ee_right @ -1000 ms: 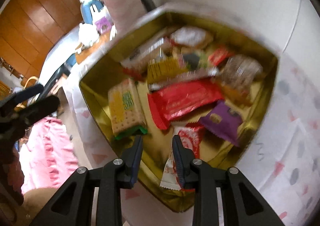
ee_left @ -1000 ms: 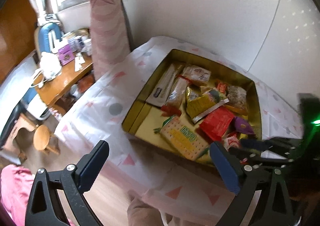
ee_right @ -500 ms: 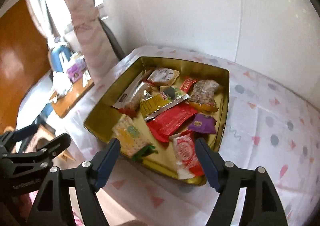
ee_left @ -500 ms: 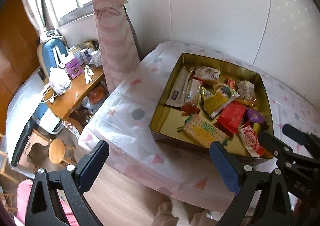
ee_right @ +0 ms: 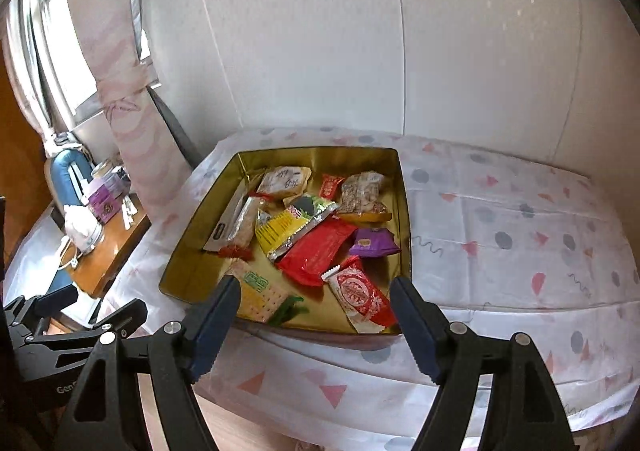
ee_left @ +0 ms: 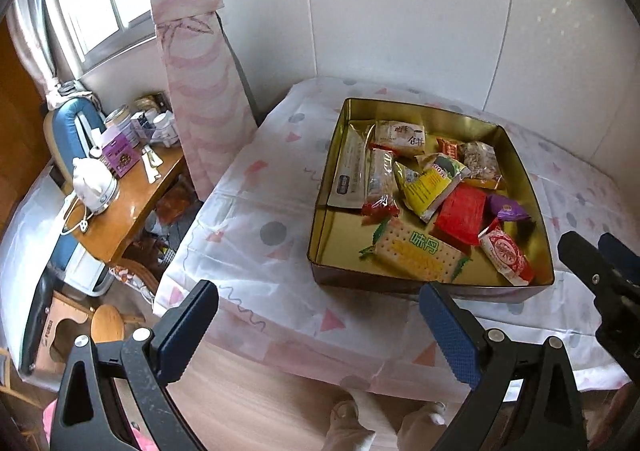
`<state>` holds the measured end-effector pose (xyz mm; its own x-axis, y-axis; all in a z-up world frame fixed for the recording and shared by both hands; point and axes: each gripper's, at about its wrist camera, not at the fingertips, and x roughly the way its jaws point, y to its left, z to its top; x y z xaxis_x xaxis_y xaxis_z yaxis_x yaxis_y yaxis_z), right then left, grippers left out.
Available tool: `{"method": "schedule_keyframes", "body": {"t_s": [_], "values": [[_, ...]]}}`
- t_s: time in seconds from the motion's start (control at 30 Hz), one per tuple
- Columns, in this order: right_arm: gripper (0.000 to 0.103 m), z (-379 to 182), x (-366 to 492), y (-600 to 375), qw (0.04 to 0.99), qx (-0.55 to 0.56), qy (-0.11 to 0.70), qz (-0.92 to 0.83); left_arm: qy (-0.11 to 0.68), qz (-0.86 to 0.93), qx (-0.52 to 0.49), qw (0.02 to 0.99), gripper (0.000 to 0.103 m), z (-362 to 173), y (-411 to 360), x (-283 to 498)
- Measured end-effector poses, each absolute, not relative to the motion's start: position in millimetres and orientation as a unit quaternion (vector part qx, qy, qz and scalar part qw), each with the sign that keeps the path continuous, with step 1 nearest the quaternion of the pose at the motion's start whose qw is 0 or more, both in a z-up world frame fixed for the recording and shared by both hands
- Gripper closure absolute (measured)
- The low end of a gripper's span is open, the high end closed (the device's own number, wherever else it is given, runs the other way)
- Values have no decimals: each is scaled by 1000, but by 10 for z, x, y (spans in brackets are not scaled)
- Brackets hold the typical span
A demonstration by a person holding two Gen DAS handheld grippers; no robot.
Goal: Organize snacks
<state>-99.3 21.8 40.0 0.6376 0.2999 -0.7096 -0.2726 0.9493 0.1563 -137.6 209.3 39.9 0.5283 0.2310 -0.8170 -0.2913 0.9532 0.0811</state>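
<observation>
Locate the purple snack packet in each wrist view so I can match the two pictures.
Left wrist: the purple snack packet lies right of centre, near the gold tin's right wall, beside the red packet.
Right wrist: the purple snack packet lies centre frame, by the tin's right wall.
Shared landmark: the red packet, just left of it in both.

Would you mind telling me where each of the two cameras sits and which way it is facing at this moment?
Left wrist: sits on the left gripper, back from the table's near-left corner, looking down at the gold tin; its open fingers show, the right gripper at the right edge.
Right wrist: sits on the right gripper, facing the tin's near edge and the wall; its open fingers show, the left gripper at lower left.
Shared: tin, cracker pack, side desk.
</observation>
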Motion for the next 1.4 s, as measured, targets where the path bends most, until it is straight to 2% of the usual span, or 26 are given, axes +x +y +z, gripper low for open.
{"method": "schedule_keyframes", "body": {"t_s": [1.4], "values": [[25,278,-1104,188,899,12,416,141,449,128,-13,884,2,470,2000,-1444]]}}
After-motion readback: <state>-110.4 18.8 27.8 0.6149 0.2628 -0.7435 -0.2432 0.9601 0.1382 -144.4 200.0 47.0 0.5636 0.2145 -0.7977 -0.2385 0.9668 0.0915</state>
